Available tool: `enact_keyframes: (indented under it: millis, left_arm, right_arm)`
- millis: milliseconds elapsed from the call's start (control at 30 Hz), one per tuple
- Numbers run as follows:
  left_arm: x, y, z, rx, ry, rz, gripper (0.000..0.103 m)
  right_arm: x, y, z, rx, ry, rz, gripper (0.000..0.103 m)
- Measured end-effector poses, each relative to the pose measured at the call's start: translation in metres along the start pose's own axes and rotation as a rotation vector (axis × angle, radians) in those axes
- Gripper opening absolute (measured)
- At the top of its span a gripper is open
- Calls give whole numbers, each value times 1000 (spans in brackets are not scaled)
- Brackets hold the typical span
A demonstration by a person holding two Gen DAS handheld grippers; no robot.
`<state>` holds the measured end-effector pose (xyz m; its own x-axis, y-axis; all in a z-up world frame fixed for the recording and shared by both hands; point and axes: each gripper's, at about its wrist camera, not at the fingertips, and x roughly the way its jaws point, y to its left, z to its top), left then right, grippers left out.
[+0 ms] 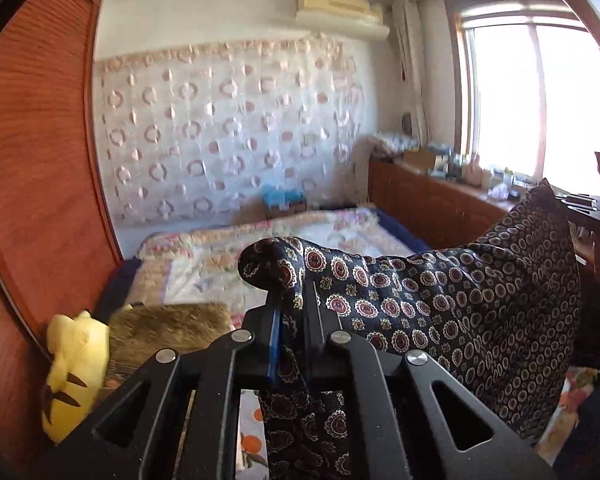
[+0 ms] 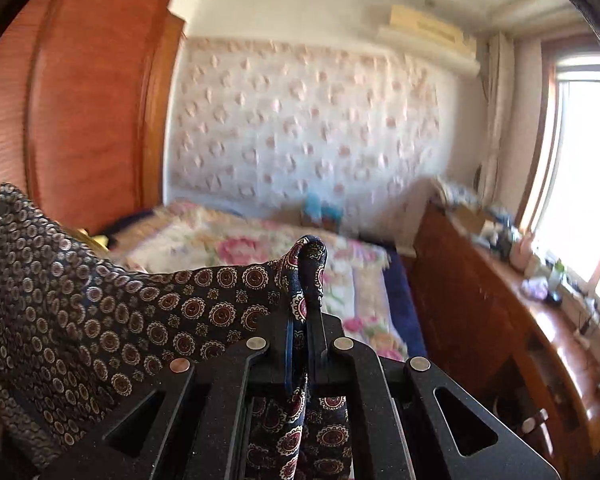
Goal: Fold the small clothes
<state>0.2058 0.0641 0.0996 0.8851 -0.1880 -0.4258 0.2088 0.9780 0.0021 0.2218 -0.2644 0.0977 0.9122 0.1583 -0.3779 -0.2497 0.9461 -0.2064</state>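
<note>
Item: one small garment [image 1: 440,300], dark navy cloth printed all over with round medallions in maroon and cream, with smaller cream ring motifs between them. The print is seen larger where the cloth is near the camera and finer on the far part. The cloth is held up in the air above a bed [image 1: 236,256], stretched between the two grippers, with its upper edge sagging slightly between them and the rest hanging below.

Left gripper [image 1: 296,308]: jaws closed tight on one bunched corner of the garment; a rounded fold of cloth is seen standing up above the fingertips, and more cloth is seen hanging below the fingers. From this corner the cloth is spread away to the right.

Right gripper [image 2: 306,312]: jaws closed tight on the other corner [image 2: 308,264], which is pinched into a narrow upright loop above the fingertips. From here the cloth is spread away to the left, rising to a peak at the far left edge of the view.

Surroundings: the bed is covered by a floral quilt [image 2: 236,248]; a yellow plush toy [image 1: 76,368] and a brown furry cushion [image 1: 168,328] are lying beside a wooden wardrobe [image 1: 32,160]. A patterned cloth [image 1: 228,128] is hung on the back wall, an air conditioner [image 1: 340,6] is mounted above it, and a cluttered wooden cabinet [image 2: 480,300] is set under the window [image 1: 536,96]

Writing: no brand, label or lettering can be read on any item
</note>
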Motion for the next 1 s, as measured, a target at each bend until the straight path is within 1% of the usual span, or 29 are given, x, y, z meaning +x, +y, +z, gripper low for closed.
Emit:
enact_keyframes:
  millis: [33,67,100,133,167,200,233,267,300,333,400,433,467,533,600,633,667,767,800,833,933,1000]
  left_arm:
    - [28,2,-12,-12,41,-22,11]
    - [46,2,-19,-19,75,-64,16]
    - [66,2,-29,-19,119,-106,25]
    - [81,2,-38,-19,157,-106,30]
    - [91,3,-46,-25,186,-85,38]
    - [97,3,-53,-25,203,-84,43]
    - [100,2,-60,-23,211,-93,43]
    - [101,1,-65,-18,223,-91,44]
    - [100,1,-68,-15,228,-87,44]
    - [99,0,-73,-13,240,-84,44]
    - [88,-6,-81,-18,246,-85,44]
    - [82,-8,-84,-22,246,-78,44]
    - [83,-10,-83,-24,252,-68,44]
    - [74,-14,-91,-27,271,-59,44]
    - [68,-14,-98,-30,284,-61,44]
    - [65,-15,-105,-33,289,-64,44]
    - [63,-14,-110,-34,298,-68,44]
    - [61,-13,-126,-41,329,-58,44]
    - [60,-12,-132,-48,340,-57,44]
    - [60,-11,-138,-58,352,-61,44]
    - [61,-8,-154,-84,385,-75,44]
    - [64,-9,-161,-87,407,-74,44]
  right_arm:
    - [26,2,-8,1,41,-12,4]
    - [53,6,-17,-12,89,-36,4]
    - [74,10,-25,-26,132,-57,4]
    - [97,14,-37,-41,180,-80,4]
    - [114,19,-44,-57,221,-103,5]
    - [131,23,-54,-75,277,-117,6]
    - [143,25,-62,-79,318,-120,16]
    - [152,27,-70,-77,353,-134,22]
    - [155,28,-74,-71,366,-145,32]
    - [154,27,-79,-47,362,-135,44]
    - [149,24,-83,4,353,-94,56]
    - [147,24,-82,14,353,-88,57]
    - [145,15,-80,21,351,-89,57]
    - [136,13,-80,43,333,-68,57]
    - [109,7,-90,71,319,-14,57]
    - [105,2,-95,81,312,6,57]
    - [101,-11,-103,95,305,24,57]
    - [72,-19,-124,137,302,66,57]
    - [69,-24,-132,149,304,78,57]
    - [58,-22,-140,159,306,89,57]
    - [46,-18,-158,180,320,120,57]
    - [40,-16,-169,170,329,131,57]
